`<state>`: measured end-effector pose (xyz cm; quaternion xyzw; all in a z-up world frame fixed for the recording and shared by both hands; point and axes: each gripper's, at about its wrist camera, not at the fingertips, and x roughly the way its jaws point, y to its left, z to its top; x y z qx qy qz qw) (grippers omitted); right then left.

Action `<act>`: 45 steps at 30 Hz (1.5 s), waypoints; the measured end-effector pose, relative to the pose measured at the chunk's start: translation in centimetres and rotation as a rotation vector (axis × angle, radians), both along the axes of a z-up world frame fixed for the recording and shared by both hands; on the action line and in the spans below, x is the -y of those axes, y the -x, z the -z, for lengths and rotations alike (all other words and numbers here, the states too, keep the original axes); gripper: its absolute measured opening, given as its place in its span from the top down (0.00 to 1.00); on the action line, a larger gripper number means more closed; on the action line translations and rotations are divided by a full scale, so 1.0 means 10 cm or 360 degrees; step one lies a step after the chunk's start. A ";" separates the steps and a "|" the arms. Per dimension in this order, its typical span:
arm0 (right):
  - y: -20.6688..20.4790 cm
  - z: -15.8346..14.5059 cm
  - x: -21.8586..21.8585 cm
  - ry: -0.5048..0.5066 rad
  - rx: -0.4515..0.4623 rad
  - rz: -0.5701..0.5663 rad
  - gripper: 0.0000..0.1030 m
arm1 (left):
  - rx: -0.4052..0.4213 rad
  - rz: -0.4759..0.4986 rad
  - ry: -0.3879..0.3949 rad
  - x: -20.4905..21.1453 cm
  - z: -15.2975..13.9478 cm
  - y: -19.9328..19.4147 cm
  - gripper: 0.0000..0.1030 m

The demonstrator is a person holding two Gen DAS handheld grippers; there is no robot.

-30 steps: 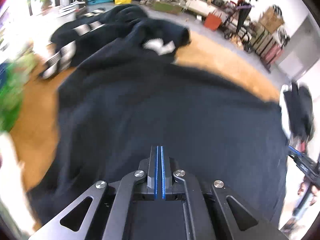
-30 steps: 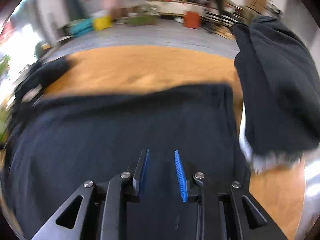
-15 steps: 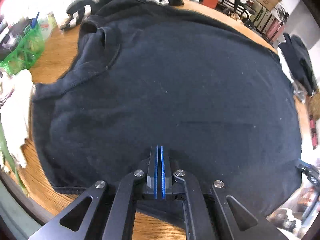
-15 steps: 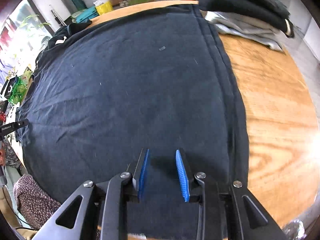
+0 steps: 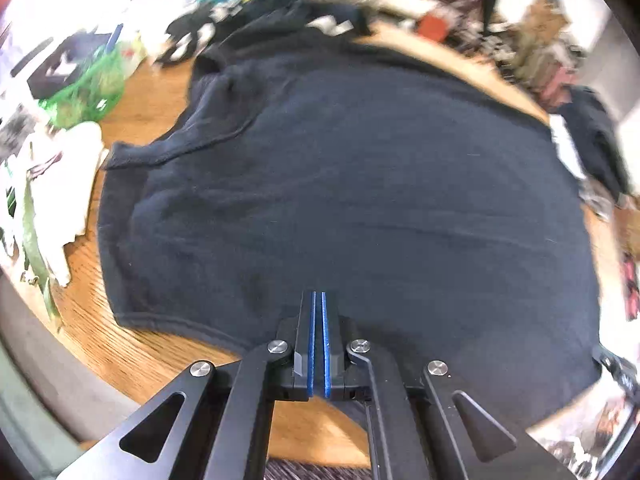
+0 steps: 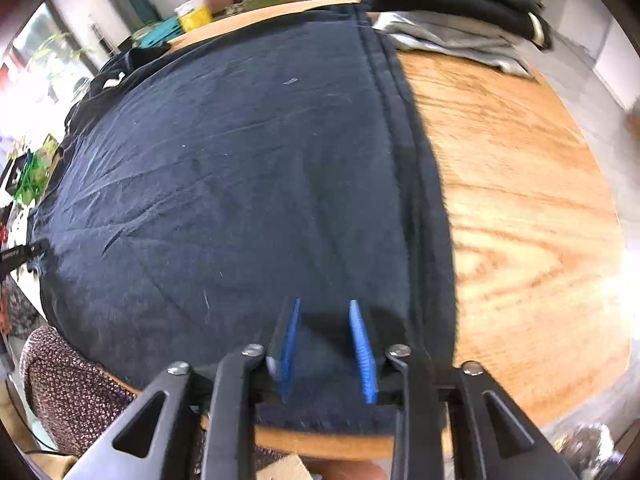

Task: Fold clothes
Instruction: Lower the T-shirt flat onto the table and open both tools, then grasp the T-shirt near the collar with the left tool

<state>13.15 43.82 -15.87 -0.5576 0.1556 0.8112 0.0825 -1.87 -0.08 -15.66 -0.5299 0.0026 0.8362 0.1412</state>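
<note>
A dark navy shirt [image 5: 360,200] lies spread flat on the round wooden table [image 5: 152,104], its collar to the far left in the left wrist view. My left gripper [image 5: 318,296] is shut and points down at the shirt's near hem; no cloth shows between its pads. In the right wrist view the same shirt [image 6: 240,180] fills the left half, with its side seam running beside bare table [image 6: 520,200]. My right gripper [image 6: 323,304] stands with jaws apart over the near hem. Cloth lies under and between its fingers, and the pads do not press on it.
A heap of dark clothes [image 5: 280,12] lies at the table's far side. A green basket [image 5: 84,84] and white cloth [image 5: 64,184] sit at the left. Folded dark and grey garments [image 6: 452,8] are stacked at the far right. A person's patterned clothing [image 6: 68,392] shows below the table's near edge.
Both grippers have drawn back toward the table's near edge. The shirt, blurred a second ago, now lies flat with its near hem and the table rim in view.
</note>
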 end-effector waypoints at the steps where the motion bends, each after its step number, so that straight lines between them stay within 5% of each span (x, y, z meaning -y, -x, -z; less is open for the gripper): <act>1: -0.06 -0.02 -0.03 0.0014 -0.0006 0.0014 0.68 | -0.0048 0.0065 -0.0019 -0.05 -0.04 -0.09 0.97; 6: -0.49 -0.18 -0.29 0.0064 -0.0100 0.0142 0.62 | -0.0161 0.0352 0.0125 -0.51 -0.07 -0.38 0.90; 9: -0.55 -0.17 -0.34 0.0029 -0.0103 0.0200 0.61 | -0.0172 0.0392 0.0165 -0.62 0.01 -0.44 0.81; 18: -0.40 -0.01 -0.10 0.0095 -0.0101 0.0178 0.52 | -0.0257 0.0250 -0.0035 -0.47 -0.06 -0.88 0.51; 24: -0.12 -0.04 0.15 0.0078 -0.0159 0.0041 0.45 | -0.0217 0.0138 -0.0125 -0.42 -0.05 -0.98 0.47; 31: -0.05 0.02 0.26 0.0062 -0.0159 -0.0010 0.43 | -0.0145 -0.0242 0.0042 -0.36 0.03 -0.53 0.47; 35: -0.03 0.11 0.23 0.0069 -0.0120 0.0050 0.42 | -0.0167 -0.0247 -0.0071 -0.22 -0.09 -0.13 0.47; 38: 0.02 0.14 0.23 0.0053 -0.0086 0.0044 0.42 | -0.0100 -0.0335 -0.0288 0.08 -0.15 0.32 0.51; 40: 0.06 0.15 0.22 0.0056 -0.0083 0.0052 0.42 | -0.0001 -0.0447 -0.0382 0.32 -0.12 0.67 0.78; 42: 0.10 0.12 0.19 0.0096 -0.0118 0.0078 0.52 | 0.0075 -0.0549 -0.0345 0.51 -0.07 0.98 0.94; 45: 0.20 0.02 0.17 0.0177 -0.0232 0.0089 0.63 | 0.0134 -0.0578 -0.0268 0.63 -0.02 1.36 0.98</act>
